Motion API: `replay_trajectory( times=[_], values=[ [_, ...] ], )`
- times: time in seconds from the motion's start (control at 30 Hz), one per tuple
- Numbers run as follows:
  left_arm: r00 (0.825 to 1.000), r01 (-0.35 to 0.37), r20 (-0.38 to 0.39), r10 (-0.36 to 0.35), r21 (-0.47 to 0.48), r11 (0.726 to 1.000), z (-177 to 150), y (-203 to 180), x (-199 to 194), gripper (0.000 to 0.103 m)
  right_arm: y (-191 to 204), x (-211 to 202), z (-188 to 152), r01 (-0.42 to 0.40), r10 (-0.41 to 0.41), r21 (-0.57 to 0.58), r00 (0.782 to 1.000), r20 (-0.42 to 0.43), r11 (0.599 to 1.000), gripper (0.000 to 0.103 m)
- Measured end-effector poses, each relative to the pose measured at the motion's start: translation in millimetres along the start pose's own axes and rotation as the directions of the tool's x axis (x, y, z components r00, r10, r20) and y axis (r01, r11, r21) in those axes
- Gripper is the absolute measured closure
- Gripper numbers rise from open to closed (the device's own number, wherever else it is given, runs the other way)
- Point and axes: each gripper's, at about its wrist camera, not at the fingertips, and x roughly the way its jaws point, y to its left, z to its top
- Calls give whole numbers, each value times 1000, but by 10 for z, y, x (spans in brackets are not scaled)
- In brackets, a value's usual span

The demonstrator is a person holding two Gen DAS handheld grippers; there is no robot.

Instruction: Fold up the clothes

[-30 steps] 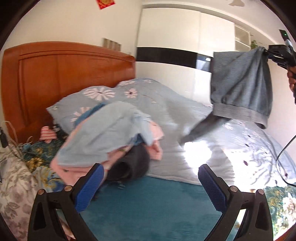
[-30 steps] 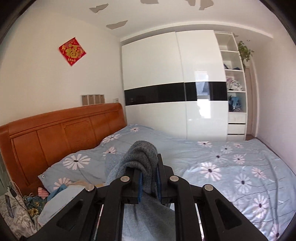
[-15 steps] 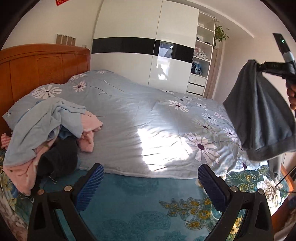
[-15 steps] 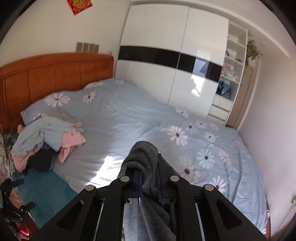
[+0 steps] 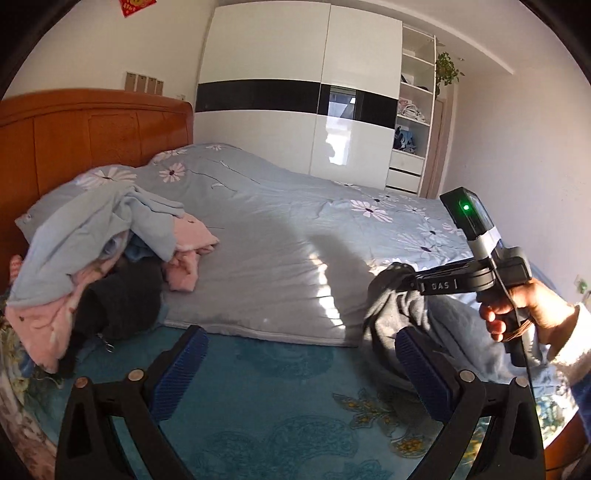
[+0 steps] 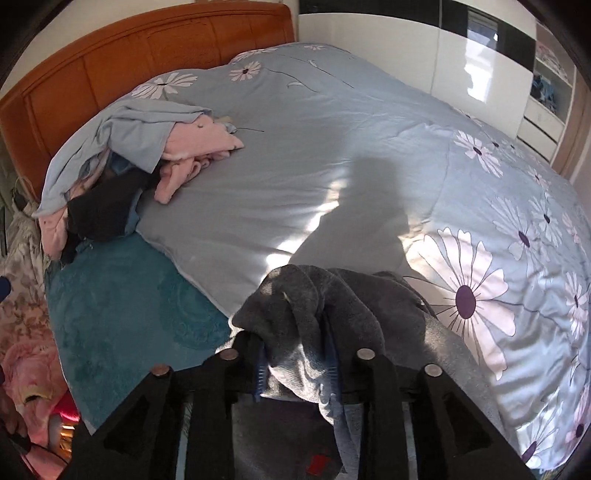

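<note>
1. Closest in the left wrist view, the left gripper (image 5: pixel 295 365) hangs with its blue-padded fingers spread wide and nothing between them, over the teal blanket (image 5: pixel 266 398) at the near edge of the bed.
2. Just beyond its right finger, the grey garment (image 5: pixel 388 310) droops onto the bed edge, pinched at its top by the right gripper (image 5: pixel 408 282), whose black arm carries the white letters "DAS".
3. A hand (image 5: pixel 517 306) in a pale sleeve grips that tool's handle, and a green light glows on the black module (image 5: pixel 467 212) above it; only the left wrist view shows these.
4. In the right wrist view, the right gripper (image 6: pixel 297 363) has its fingers pressed together on a fold of the grey garment (image 6: pixel 332 295), the rest bunched on the floral duvet (image 6: pixel 332 147); a small red patch shows low on the cloth, with no writing legible.
5. Farther off, the heap of clothes (image 5: pixel 99 251), pale blue, pink and black, lies by the wooden headboard (image 5: pixel 74 140).
6. Farthest, the left wrist view alone shows the white wardrobe (image 5: pixel 295 110) with its black band, open shelves and a red wall decoration (image 5: pixel 136 5), its characters too cropped to read.
</note>
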Motion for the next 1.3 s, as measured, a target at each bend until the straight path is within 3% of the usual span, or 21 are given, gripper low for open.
replay_trajectory(
  times=[0.1, 0.17, 0.3, 0.4, 0.53, 0.63, 0.73, 0.77, 0.8, 0.87, 0.9, 0.93, 1.03, 1.13, 1.3],
  values=[
    [997, 76, -27, -77, -46, 996, -96, -172, 147, 0, -27, -225, -143, -16, 16, -15, 1000, 22, 1000, 61],
    [993, 98, -70, -99, -20, 995, -194, -361, 246, 0, -121, -425, -289, -20, 20, 0, 998, 57, 1000, 59],
    [978, 159, -144, -150, 49, 986, -420, -770, 392, 0, -434, -825, -830, 72, -77, 47, 992, 105, 996, 52],
    [962, 199, -207, -178, 84, 976, -596, -1073, 508, 0, -624, -849, -1409, 171, -173, 63, 985, 23, 983, 51],
    [946, 190, -289, -148, 123, 974, -768, -1323, 743, 0, -832, -614, -2082, 203, -188, 110, 973, -135, 973, 51],
    [933, 168, -343, -107, 154, 974, -871, -1441, 894, 6, -921, -452, -2328, 191, -164, 163, 972, -169, 968, 51],
    [925, 144, -374, -69, 176, 974, -914, -1462, 961, 29, -939, -404, -2350, 203, -179, 168, 973, -149, 965, 55],
    [918, 145, -389, -71, 165, 975, -912, -1427, 972, 44, -944, -402, -2338, 205, -182, 171, 973, -140, 964, 58],
    [912, 147, -404, -73, 154, 977, -909, -1393, 983, 56, -953, -417, -2317, 198, -175, 182, 976, -133, 963, 68],
    [913, 138, -401, -81, 116, 984, -833, -1269, 953, 65, -951, -450, -2294, 194, -173, 180, 977, -124, 964, 84],
    [915, 132, -396, -84, 94, 987, -786, -1200, 931, 68, -946, -452, -2289, 213, -193, 162, 973, -129, 964, 94],
    [917, 126, -390, -88, 72, 989, -739, -1131, 909, 69, -953, -453, -2285, 234, -215, 152, 967, -134, 960, 96],
    [923, 109, -373, -98, 7, 994, -598, -925, 844, 74, -1040, -565, -2263, 282, -267, 182, 958, -104, 942, 100],
    [937, 95, -336, -98, -27, 995, -404, -759, 732, 80, -1221, -918, -2190, 324, -331, 257, 944, -20, 910, 100],
    [966, 79, -244, -82, -22, 997, -56, -616, 491, 82, -1499, -1621, -2008, 409, -465, 341, 879, 102, 847, 100]
  ],
)
